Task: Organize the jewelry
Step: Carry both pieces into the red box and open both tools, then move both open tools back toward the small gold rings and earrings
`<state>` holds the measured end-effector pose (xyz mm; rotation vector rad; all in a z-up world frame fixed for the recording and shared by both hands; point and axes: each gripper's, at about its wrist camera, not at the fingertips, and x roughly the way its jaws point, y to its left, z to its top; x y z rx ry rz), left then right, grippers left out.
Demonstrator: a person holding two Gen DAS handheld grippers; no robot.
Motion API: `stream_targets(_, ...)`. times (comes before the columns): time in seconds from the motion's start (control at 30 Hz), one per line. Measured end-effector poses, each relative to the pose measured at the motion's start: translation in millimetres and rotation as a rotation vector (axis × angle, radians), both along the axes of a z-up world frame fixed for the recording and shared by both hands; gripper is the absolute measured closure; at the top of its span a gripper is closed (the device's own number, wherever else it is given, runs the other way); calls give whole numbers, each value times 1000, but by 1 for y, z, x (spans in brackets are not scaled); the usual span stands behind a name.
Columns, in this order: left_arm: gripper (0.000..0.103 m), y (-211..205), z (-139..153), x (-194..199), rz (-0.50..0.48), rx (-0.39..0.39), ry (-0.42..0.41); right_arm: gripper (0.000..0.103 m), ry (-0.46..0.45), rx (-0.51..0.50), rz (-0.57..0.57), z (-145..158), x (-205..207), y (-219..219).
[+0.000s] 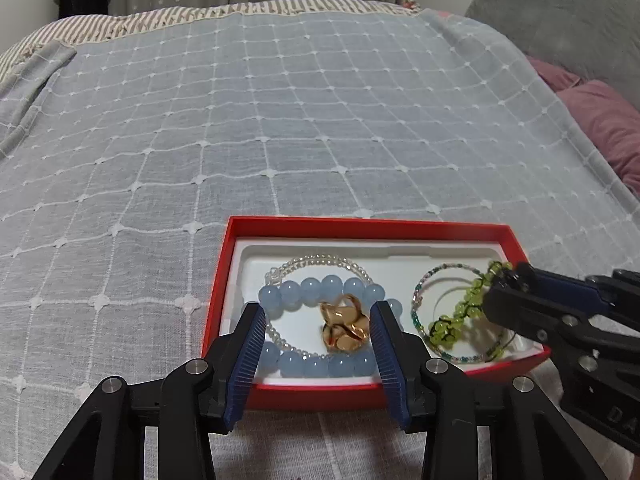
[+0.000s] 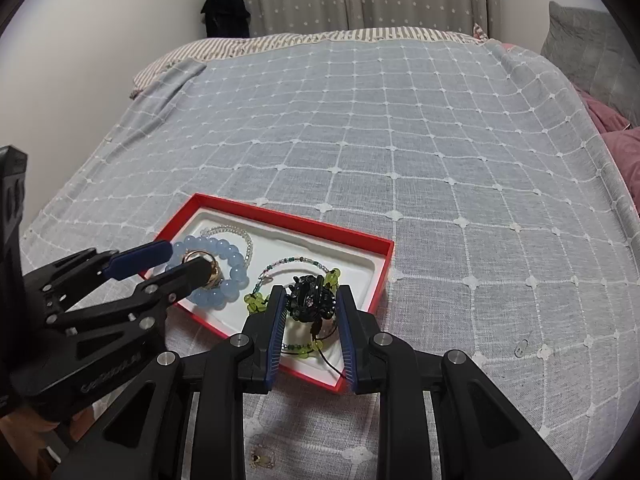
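A red box [image 1: 304, 222] with a white insert lies on the bed. In its left half a gold ring-shaped piece [image 1: 344, 326] rests inside a blue bead bracelet [image 1: 310, 286], beside a clear bead bracelet [image 1: 320, 259]. My left gripper [image 1: 318, 308] straddles the gold piece, jaws open, the left pad clear of it. In the box's right half lie a green bead bracelet [image 2: 256, 302] and a thin teal bead bracelet [image 2: 288, 262]. My right gripper [image 2: 311, 291] is shut on a black beaded ornament [image 2: 310, 304] just above them, a thin black cord hanging below it.
A grey-blue checked blanket [image 2: 400, 140] covers the bed. Pink pillows [image 1: 600, 120] and a grey cushion [image 1: 560, 20] lie at the right. Two small pieces rest on the blanket: a pale one [image 2: 522, 348] at the right and a gold one [image 2: 262, 460] near me.
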<state>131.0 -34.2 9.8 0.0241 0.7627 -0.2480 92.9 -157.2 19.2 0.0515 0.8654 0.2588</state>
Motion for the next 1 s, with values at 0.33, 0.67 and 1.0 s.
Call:
stream_targets(0.33, 39, 12, 9, -15, 7, 17, 2, 51, -3, 18, 27, 7, -3, 1)
stream_targets(0.67, 19, 25, 10, -35, 32, 7, 45, 44, -25, 12, 30, 27, -34, -7)
stream_targets(1.0, 12, 35, -1, -54, 51, -1, 129, 39, 8, -15, 29, 24, -65, -15)
